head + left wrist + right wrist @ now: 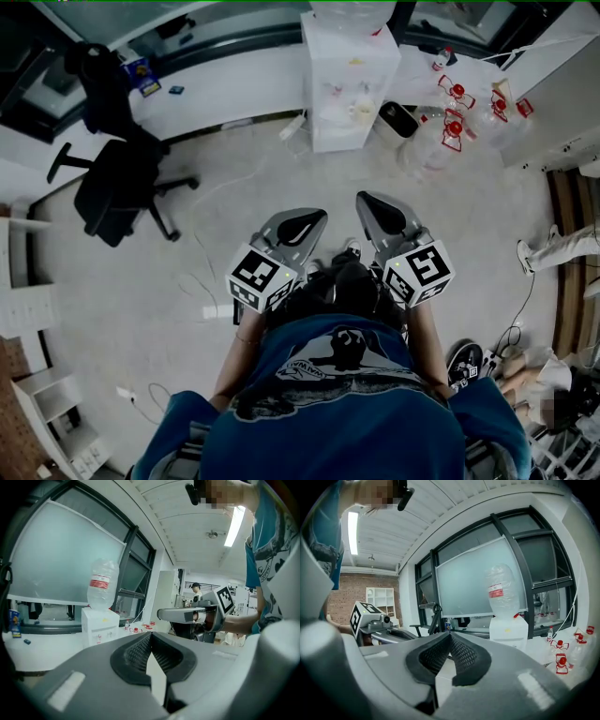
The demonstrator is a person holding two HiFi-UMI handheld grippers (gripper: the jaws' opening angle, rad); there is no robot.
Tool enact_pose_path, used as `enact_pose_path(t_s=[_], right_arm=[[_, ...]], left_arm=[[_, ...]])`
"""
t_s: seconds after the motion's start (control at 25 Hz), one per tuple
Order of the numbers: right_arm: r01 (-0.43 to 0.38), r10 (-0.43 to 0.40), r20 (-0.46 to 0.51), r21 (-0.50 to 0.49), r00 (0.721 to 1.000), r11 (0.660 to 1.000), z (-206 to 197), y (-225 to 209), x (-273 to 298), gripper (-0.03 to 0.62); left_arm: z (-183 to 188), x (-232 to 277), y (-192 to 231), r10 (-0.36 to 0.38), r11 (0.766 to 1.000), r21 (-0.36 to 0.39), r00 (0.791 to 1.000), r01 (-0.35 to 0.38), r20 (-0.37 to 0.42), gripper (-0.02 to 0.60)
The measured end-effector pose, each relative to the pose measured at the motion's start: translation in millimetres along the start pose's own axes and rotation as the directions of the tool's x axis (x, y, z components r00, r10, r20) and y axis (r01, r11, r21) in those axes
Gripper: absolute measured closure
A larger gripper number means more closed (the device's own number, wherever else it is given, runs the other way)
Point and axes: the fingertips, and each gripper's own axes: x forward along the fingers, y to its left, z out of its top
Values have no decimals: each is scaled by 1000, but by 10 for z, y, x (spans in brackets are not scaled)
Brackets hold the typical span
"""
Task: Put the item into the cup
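Two tools were held close to the person's chest, and the job looked not yet begun. No cup and no item showed in any view, so I could not tell where they were. On the left stood a black office chair [117, 183] on the floor. Next came the left tool [298, 228], its jaws pressed together with nothing between them. Behind it stood a white water dispenser [349, 80] with a big bottle [102, 585] on top. The bottle's red label was too small to read. The right tool [382, 221] was closed tight and empty too. Far right lay bottles with red caps [455, 117]. Finding the item, grabbing it and dropping it in the cup all seemed left to do.
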Motion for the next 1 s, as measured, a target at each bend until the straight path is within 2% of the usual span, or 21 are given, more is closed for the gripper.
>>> enact_pose_path(t_s=[0.6, 1.0], right_arm=[[-5, 5, -9, 3, 1000, 1000, -35, 35, 15, 594], [25, -25, -13, 6, 1000, 1000, -41, -41, -2, 594]], left_arm=[[-10, 2, -20, -12, 1000, -4, 1000, 12, -2, 571], [17, 43, -35, -21, 1000, 3, 1000, 21, -1, 571]])
